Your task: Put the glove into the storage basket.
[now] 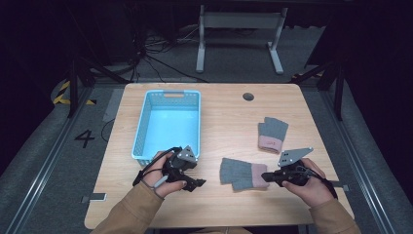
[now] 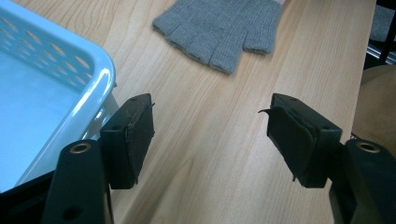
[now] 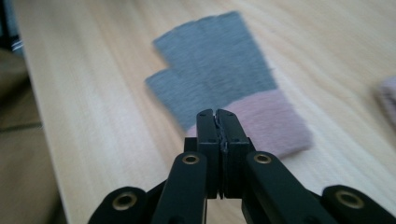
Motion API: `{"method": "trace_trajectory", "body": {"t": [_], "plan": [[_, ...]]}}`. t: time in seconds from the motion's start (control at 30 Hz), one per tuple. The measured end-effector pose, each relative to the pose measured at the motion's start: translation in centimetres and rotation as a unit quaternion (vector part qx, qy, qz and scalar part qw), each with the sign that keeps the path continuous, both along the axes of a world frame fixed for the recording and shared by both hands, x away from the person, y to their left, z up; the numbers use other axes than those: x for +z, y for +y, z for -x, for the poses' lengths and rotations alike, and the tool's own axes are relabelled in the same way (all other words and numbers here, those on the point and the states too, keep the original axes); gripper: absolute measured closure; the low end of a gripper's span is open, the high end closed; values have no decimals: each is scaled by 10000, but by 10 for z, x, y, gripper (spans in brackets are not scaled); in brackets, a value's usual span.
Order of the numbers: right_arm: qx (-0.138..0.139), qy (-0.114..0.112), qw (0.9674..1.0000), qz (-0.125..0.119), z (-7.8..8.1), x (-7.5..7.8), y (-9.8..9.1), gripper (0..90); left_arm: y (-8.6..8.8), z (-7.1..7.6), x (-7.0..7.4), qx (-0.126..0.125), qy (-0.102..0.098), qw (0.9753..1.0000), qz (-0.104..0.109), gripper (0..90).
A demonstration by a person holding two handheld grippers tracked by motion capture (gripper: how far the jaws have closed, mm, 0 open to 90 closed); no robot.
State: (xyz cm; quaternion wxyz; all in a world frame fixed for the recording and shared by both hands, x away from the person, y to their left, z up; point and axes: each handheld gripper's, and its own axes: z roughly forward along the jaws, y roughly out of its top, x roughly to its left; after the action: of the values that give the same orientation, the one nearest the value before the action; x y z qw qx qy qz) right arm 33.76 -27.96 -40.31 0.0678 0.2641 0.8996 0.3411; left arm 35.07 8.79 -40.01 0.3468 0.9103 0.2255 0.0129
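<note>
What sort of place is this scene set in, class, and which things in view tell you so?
Probably a lab or workshop set up for recording, not a home. A lone wooden table stands on a grey floor with yellow-black hazard tape, a painted number 4, and loose cables behind it.

On the wooden table [image 1: 224, 117] there are two grey fingerless gloves with pink cuffs: one glove [image 1: 242, 173] lies near the front edge, the second glove [image 1: 272, 134] lies farther back. There is one light blue plastic basket [image 1: 167, 124]. The person holds two grippers, one in each hand.
</note>
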Motion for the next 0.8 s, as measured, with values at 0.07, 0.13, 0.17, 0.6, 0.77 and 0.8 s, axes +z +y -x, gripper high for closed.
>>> {"method": "trace_trajectory", "body": {"t": [0.07,0.13,0.17,0.6,0.77,0.8], "plan": [[-335,-81,9994,-76,-4,5,-3,890,2,5,0,28,-20,10000,-36,324],[-432,-78,9990,-101,-6,6,-5,893,3,7,-1,27,-27,10000,-34,324],[-478,-127,9987,-106,-8,7,-5,896,4,9,-3,58,-53,10000,-23,324],[-1386,-73,9903,14,-55,17,-2,895,19,17,-9,390,-30,9991,-174,335],[-1498,-16,9887,96,-73,13,4,895,20,18,-8,434,-123,9989,-154,342],[-1549,12,9878,124,-78,11,5,895,22,17,-5,480,-173,9986,-136,342]]}}
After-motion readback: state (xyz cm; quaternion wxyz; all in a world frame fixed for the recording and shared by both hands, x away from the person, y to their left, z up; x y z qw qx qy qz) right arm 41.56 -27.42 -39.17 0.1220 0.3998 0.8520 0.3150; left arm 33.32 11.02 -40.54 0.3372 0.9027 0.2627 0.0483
